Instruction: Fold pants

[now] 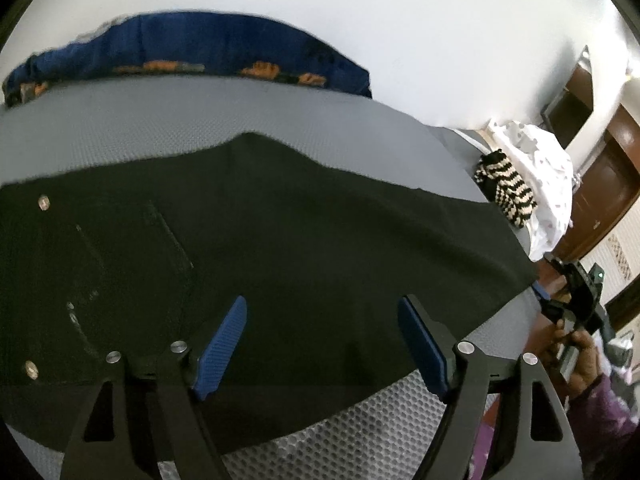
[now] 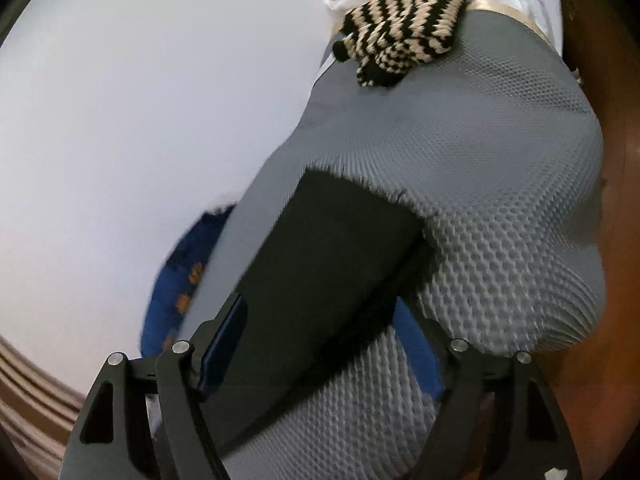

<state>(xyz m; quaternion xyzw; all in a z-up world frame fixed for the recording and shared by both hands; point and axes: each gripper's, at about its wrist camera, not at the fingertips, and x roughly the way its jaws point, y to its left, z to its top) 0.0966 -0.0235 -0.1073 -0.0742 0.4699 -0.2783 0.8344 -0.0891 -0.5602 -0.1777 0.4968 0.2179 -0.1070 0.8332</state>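
The pants point(image 1: 280, 216) are spread across the mattress point(image 1: 140, 120). A knitted item point(image 1: 504, 188) lies at its right end, a patterned cloth point(image 1: 180, 48) along its far edge.

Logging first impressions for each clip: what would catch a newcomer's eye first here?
The black pants dominate, spread flat across the grey mesh surface, with the left gripper open above their near edge. Next, a black-and-cream striped knit lies at the surface's far end, and a blue cloth with orange print lies behind the pants.
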